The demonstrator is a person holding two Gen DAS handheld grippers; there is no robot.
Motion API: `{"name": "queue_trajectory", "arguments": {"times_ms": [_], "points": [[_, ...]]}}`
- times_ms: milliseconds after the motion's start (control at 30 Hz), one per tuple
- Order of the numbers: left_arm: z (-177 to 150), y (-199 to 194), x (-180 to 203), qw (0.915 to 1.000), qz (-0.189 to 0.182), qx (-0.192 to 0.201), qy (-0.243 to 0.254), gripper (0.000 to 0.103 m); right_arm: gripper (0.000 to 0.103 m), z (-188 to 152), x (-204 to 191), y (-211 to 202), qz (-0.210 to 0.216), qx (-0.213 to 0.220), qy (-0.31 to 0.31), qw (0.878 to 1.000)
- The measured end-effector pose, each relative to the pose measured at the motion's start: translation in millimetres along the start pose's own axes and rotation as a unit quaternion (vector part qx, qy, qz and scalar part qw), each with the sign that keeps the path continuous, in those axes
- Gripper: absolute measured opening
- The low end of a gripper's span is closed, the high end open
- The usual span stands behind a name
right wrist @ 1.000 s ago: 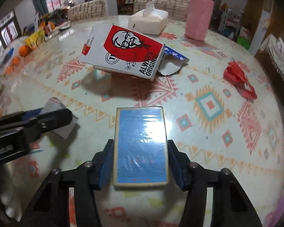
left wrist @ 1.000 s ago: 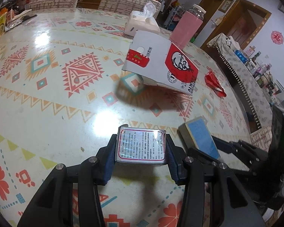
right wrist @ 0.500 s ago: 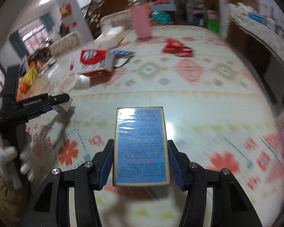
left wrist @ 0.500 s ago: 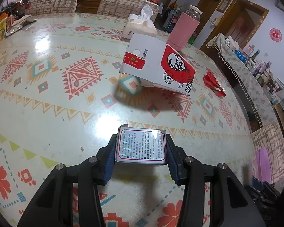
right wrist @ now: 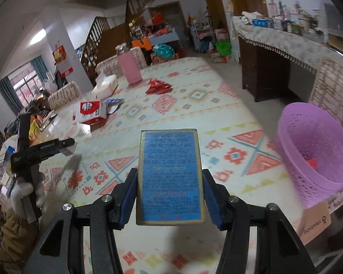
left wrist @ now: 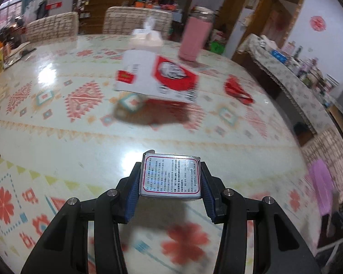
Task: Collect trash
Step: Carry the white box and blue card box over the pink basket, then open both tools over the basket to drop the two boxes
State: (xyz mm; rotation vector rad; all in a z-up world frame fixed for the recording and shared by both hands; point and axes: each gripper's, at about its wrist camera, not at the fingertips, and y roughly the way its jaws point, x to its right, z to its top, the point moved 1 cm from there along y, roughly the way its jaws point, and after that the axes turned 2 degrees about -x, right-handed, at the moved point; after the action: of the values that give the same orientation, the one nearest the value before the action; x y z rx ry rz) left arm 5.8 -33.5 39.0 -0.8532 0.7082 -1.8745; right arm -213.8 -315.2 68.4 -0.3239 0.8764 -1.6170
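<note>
Your right tongs (right wrist: 170, 196) clamp the flat blue printed box (right wrist: 170, 178); left tongs (left wrist: 170, 191) clamp the silver box (left wrist: 170, 178). Carry right toward the perforated purple plastic basket (right wrist: 317, 150), releasing only above its rim.

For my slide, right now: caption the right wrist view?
Right gripper carries a blue box toward the purple basket.

The left gripper (left wrist: 170, 190) squeezes a small silver box (left wrist: 170, 177) above the table (left wrist: 57, 137), with the chicken box (left wrist: 157, 77) far ahead.
</note>
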Motion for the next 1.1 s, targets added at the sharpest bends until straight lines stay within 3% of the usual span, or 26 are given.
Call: {"name": "queue_trajectory", "arguments": {"times_ms": [167, 367, 633, 867, 1100], "points": [[-8.0, -18.3, 49.7, 0.9982, -0.027, -0.004, 0.053, 0.046, 0.059, -4.6, 21.5, -11.3, 0.002, 0.016, 0.014, 1.0], [-10.4, -25.8, 124.5, 0.9901, -0.068, -0.015, 0.122, 0.046, 0.059, -11.0, 54.9, -21.6, -0.004, 0.031, 0.042, 0.999], [-11.9, -1.1, 246.2, 0.9678, -0.135, -0.057, 0.205, 0.046, 0.059, -16.9, 130.5, -40.6, -0.031, 0.042, 0.104, 0.993], [-16.2, 28.7, 357.5, 0.942, -0.182, -0.08, 0.27, 0.046, 0.059, -10.3, 194.5, -61.6, -0.068, 0.06, 0.146, 0.985], [-16.2, 64.0, 432.1, 0.9245, -0.219, -0.126, 0.286, 0.046, 0.059, 3.8, 240.2, -62.9, -0.086, 0.062, 0.173, 0.979]]}}
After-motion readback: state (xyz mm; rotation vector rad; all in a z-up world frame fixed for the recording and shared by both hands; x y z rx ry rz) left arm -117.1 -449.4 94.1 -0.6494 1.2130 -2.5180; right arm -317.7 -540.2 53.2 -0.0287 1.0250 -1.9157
